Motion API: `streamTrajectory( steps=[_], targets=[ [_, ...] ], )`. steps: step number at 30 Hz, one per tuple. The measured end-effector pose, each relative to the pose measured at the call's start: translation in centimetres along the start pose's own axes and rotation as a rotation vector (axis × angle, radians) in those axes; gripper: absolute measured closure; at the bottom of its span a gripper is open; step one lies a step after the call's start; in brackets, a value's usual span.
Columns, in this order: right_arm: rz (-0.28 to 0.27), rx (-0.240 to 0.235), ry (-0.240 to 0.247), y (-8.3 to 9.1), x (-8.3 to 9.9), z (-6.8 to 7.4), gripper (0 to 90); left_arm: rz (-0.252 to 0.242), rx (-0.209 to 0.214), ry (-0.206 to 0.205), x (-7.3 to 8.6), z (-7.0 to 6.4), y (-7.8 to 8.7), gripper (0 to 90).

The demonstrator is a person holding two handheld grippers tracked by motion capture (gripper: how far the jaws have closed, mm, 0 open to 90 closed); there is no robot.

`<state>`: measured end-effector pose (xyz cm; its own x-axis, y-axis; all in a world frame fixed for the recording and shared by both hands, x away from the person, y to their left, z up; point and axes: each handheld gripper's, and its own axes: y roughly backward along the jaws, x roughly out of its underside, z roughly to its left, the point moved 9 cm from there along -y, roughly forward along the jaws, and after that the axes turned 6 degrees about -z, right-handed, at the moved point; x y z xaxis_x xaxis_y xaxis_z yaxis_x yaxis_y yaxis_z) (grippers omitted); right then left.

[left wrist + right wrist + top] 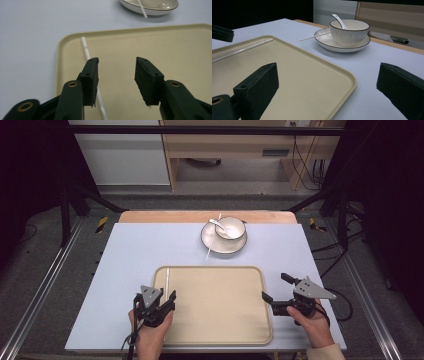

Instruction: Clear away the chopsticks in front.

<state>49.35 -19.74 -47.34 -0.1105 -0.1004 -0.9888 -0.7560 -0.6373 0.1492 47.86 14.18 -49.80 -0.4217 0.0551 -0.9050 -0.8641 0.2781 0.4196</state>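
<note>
— Both grippers, left gripper (166, 299) and right gripper (275, 288), hold jaws apart, empty.

— And the chopstick (167, 278)?

— 1 lies on the tray (220, 330) near its left edge, just beside the left gripper, likely its next pick. 1 more rests on the far plate (212, 242).

Beige tray (220, 310) — white bowl (230, 227), dark rim — pale blue table (135, 250).

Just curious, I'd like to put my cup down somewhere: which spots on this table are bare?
Most of the beige tray is bare, right of the white chopstick along its left edge. The tabletop left of the plate and bowl is free too. It is crowded near both tools, left and right.
</note>
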Motion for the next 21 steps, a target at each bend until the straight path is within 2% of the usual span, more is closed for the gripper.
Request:
streamTrajectory(
  steps=[3, 9, 12, 13, 14, 15, 17, 18, 21],
  targets=[
    [0.002, 0.002, 0.002, 0.0, 0.0, 0.0, 4.4, 0.027, 0.061, -0.02, -0.8, -0.8, -1.5, 49.8],
    [0.011, 0.003, 0.007, -0.1, 0.2, -0.1, 4.4, 0.059, 0.161, -0.116, -3.2, -2.0, -4.6, 42.4],
    [0.018, 0.004, 0.011, -0.1, 0.3, -0.1, 4.4, 0.056, 0.193, -0.148, -4.7, -2.5, -6.5, 39.3],
    [0.019, 0.003, 0.012, -0.1, 0.3, 0.0, 4.4, 0.057, 0.193, -0.167, -5.0, -2.7, -6.9, 38.0],
    [0.019, 0.002, 0.019, -0.2, 0.3, 0.0, 4.4, 0.067, 0.188, -0.247, -5.5, -3.0, -8.0, 36.2],
    [0.021, 0.002, 0.02, -0.2, 0.3, 0.0, 4.4, 0.067, 0.188, -0.247, -5.5, -3.0, -8.0, 35.4],
    [0.018, -0.001, 0.02, -0.1, 0.3, 0.1, 4.3, 0.059, 0.232, -0.272, -6.1, -4.0, -9.3, 33.9],
    [0.018, -0.001, 0.02, -0.1, 0.3, 0.1, 4.3, 0.059, 0.232, -0.272, -6.1, -4.0, -9.3, 32.5],
    [0.007, -0.006, 0.03, -0.1, 0.2, 0.2, 4.2, 0.053, 0.266, -0.287, -6.8, -4.8, -10.2, 31.3]
  ],
)
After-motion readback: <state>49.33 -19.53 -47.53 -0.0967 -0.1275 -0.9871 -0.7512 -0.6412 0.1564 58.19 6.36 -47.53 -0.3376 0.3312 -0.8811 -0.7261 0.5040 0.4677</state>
